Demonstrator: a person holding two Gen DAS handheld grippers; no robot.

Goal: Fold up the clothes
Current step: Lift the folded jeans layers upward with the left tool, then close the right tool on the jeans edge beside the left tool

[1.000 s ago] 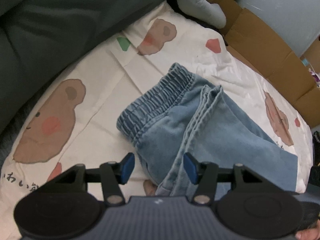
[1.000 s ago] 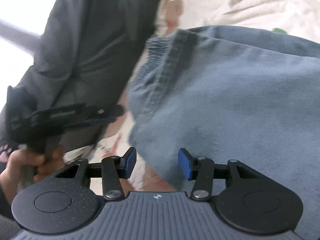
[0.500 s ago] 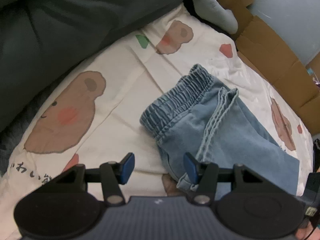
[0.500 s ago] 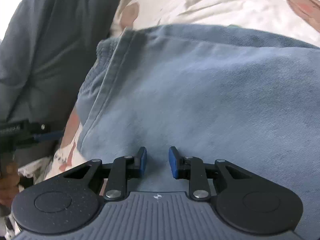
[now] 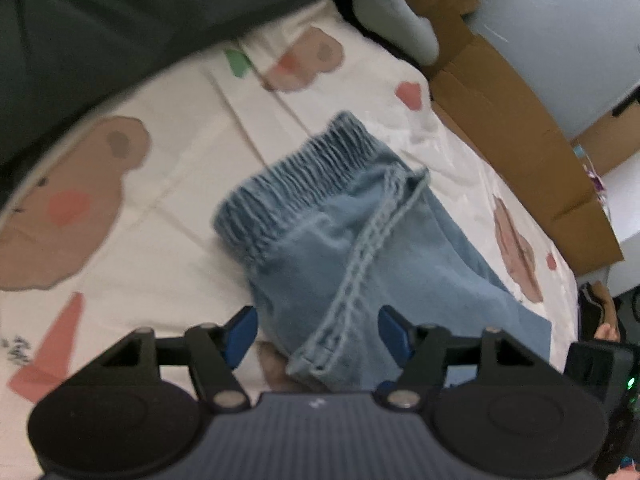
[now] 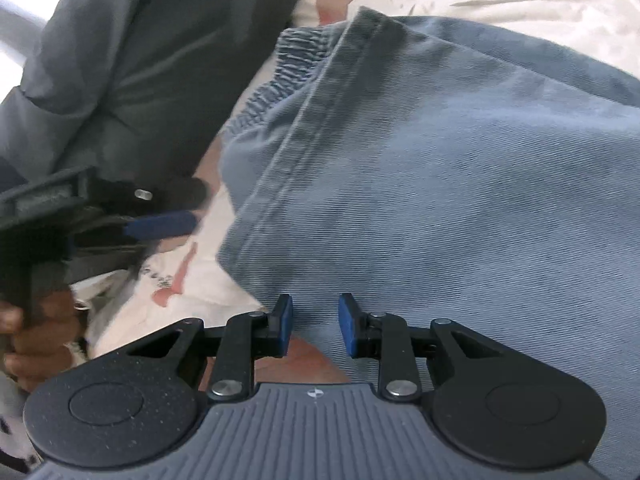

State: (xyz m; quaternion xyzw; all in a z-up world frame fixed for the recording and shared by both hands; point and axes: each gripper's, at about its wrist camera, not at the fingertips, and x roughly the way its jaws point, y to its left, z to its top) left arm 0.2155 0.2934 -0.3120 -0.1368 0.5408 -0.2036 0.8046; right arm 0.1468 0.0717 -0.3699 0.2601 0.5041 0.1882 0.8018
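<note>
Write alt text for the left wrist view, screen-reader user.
Folded light-blue denim pants, elastic waistband toward the far side, lie on a white bedsheet printed with brown bears. The left gripper is open, its blue-padded fingers on either side of the pants' near hem. A dark grey blanket and cardboard boxes border the bed; the image is motion-blurred.

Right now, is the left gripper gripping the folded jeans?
Apart. The left wrist view shows the left gripper open, its blue pads either side of the jeans hem with visible gaps, nothing pinched.
</note>
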